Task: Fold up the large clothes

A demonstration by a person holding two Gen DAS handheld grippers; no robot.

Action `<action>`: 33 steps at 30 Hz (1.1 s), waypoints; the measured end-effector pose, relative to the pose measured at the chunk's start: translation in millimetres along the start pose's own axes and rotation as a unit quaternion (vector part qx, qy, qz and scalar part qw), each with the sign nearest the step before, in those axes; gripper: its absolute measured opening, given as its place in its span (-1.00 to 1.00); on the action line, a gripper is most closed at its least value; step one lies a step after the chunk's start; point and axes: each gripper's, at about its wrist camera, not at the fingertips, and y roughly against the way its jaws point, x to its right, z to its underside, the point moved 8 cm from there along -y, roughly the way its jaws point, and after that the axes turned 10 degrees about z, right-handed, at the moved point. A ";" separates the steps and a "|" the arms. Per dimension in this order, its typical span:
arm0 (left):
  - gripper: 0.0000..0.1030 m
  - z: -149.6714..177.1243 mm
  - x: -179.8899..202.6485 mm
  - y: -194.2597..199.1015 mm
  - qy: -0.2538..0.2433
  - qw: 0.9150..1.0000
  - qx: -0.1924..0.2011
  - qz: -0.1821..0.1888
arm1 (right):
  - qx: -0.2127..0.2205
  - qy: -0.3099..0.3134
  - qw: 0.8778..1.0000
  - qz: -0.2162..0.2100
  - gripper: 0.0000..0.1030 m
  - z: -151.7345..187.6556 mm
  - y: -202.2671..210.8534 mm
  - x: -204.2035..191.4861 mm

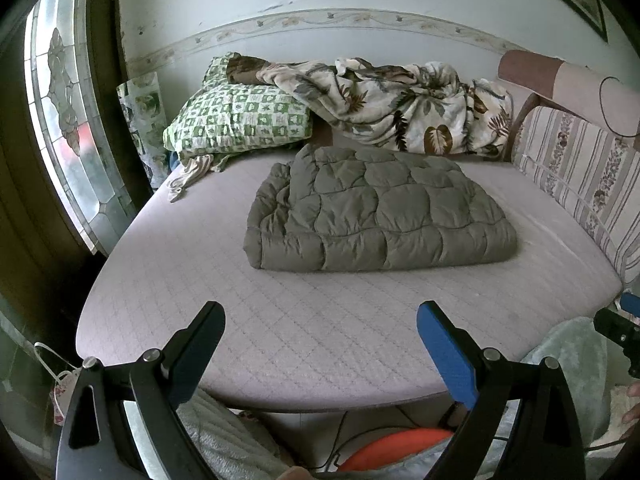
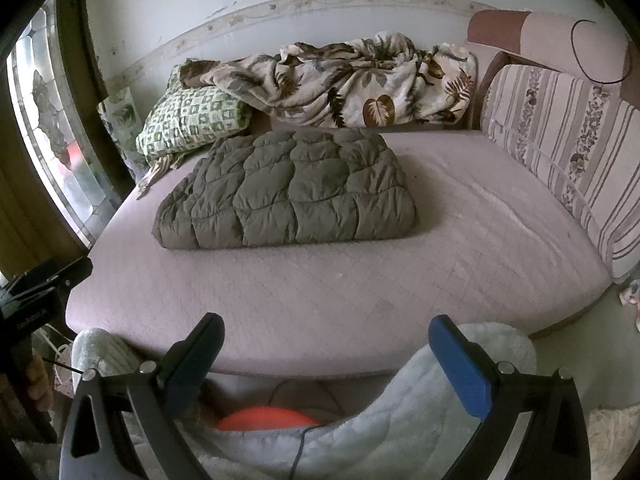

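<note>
An olive quilted padded garment (image 1: 378, 210) lies folded into a thick rectangle in the middle of the pale mauve bed (image 1: 320, 320); it also shows in the right wrist view (image 2: 288, 190). My left gripper (image 1: 320, 312) is open and empty, held back above the bed's near edge. My right gripper (image 2: 326, 326) is open and empty too, also back at the near edge. The right gripper's body shows at the right edge of the left wrist view (image 1: 618, 330), and the left gripper's body at the left edge of the right wrist view (image 2: 44, 280).
A leaf-print blanket (image 1: 400, 104) and a green checked pillow (image 1: 240, 120) lie at the bed's far end by the wall. A striped cushion (image 1: 576, 172) lines the right side. A window (image 1: 68, 120) is at left. Pale fleece (image 2: 400, 420) and an orange object (image 2: 264, 418) sit below the near edge.
</note>
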 end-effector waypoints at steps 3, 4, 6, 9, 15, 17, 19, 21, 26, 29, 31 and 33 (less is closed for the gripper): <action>0.88 0.0 0.3 0.2 0.001 1.000 0.000 0.000 | -0.002 -0.001 1.000 -0.001 1.00 0.4 -0.9 -0.5; 0.88 -0.1 0.4 0.2 0.001 1.000 0.000 0.000 | -0.001 0.000 1.000 -0.001 1.00 0.4 -0.3 -0.8; 0.88 0.1 -1.1 0.1 -0.001 1.000 0.000 0.000 | -0.001 0.001 1.000 0.000 1.00 0.3 -0.5 -1.1; 0.88 -0.4 -0.4 0.0 -0.001 1.000 0.000 0.001 | -0.001 0.000 1.000 0.001 1.00 0.6 0.0 -1.6; 0.88 -1.9 1.2 -0.5 -0.002 1.000 0.002 0.001 | -0.001 0.000 1.000 0.000 1.00 -0.7 -1.0 -0.2; 0.88 -3.9 1.4 0.1 -0.006 1.000 0.004 0.002 | -0.001 0.001 1.000 0.000 1.00 -1.3 -2.4 0.9; 0.88 -5.9 0.3 0.2 -0.008 1.000 0.006 0.003 | -0.001 0.002 1.000 0.000 1.00 -1.5 -2.7 1.2; 0.88 -6.5 -0.5 -0.4 -0.009 1.000 0.005 0.003 | -0.002 0.002 1.000 0.000 1.00 -3.1 -4.4 2.0; 0.87 -9.1 -2.3 -1.8 -0.004 1.000 0.005 0.003 | -0.002 0.002 1.000 0.001 1.00 -3.7 -4.7 2.1; 0.88 -11.4 -6.2 -2.5 0.001 1.000 0.008 0.002 | -0.001 0.000 1.000 0.001 1.00 -6.1 -6.2 3.8; 0.88 -12.3 -9.1 -3.4 0.004 1.000 0.009 0.002 | -0.001 0.001 1.000 0.002 1.00 -9.9 -8.7 5.3; 0.88 -13.1 -10.5 -5.1 0.007 1.000 0.010 0.001 | -0.002 0.001 1.000 0.002 1.00 -12.0 -12.1 5.8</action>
